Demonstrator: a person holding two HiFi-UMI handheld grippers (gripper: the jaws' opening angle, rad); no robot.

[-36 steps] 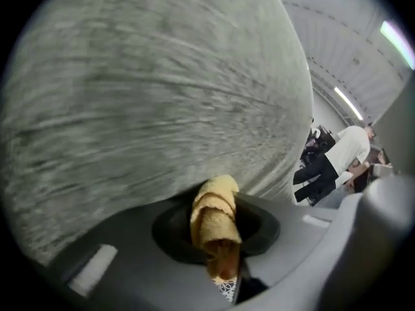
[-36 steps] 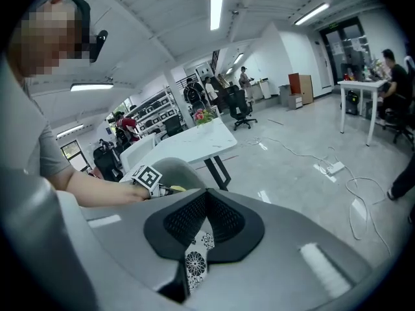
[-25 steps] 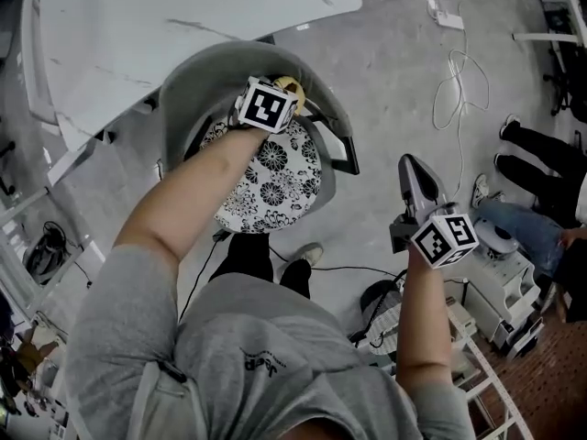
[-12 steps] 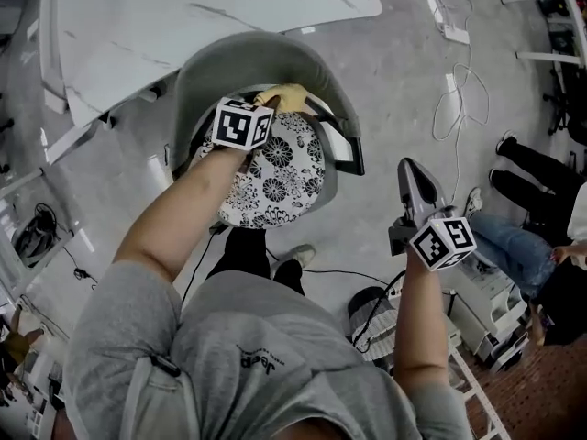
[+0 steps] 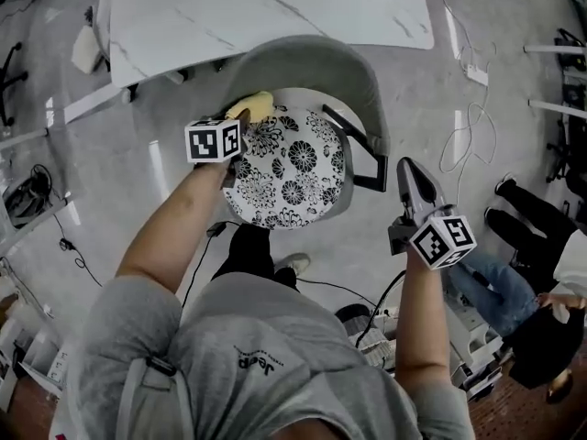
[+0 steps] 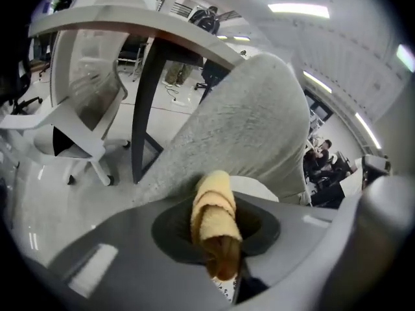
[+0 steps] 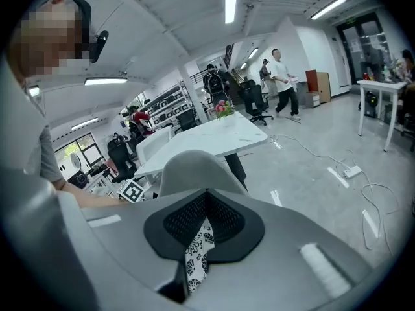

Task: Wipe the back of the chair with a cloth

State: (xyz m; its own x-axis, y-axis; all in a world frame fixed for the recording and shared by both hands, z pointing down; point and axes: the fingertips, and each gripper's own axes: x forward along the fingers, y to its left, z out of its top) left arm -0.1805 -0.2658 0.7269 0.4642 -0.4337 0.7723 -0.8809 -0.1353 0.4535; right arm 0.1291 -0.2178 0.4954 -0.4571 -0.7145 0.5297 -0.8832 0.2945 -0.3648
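A soft, folded yellow terry cloth [image 5: 254, 106] is clamped in the closed jaws of the left hand-held gripper [image 5: 240, 122], at the left inner edge of the grey upholstered curved chair back [image 5: 307, 55], upper centre of the head view. Light and limp, the cloth looks likely to bunch or slip, so a firm bite across its rolled middle seems wise. The right hand-held gripper [image 5: 410, 174], jaws together on nothing, hangs at right, well apart from the chair.

Left arm [image 5: 174, 223] extended forward; left gripper [image 5: 240, 122] clamped on cloth [image 5: 253, 106] (roll gripped between pads). Right arm [image 5: 417, 314] bent; right gripper [image 5: 412, 169] held well right of left one, jaws pressed together, nothing gripped.
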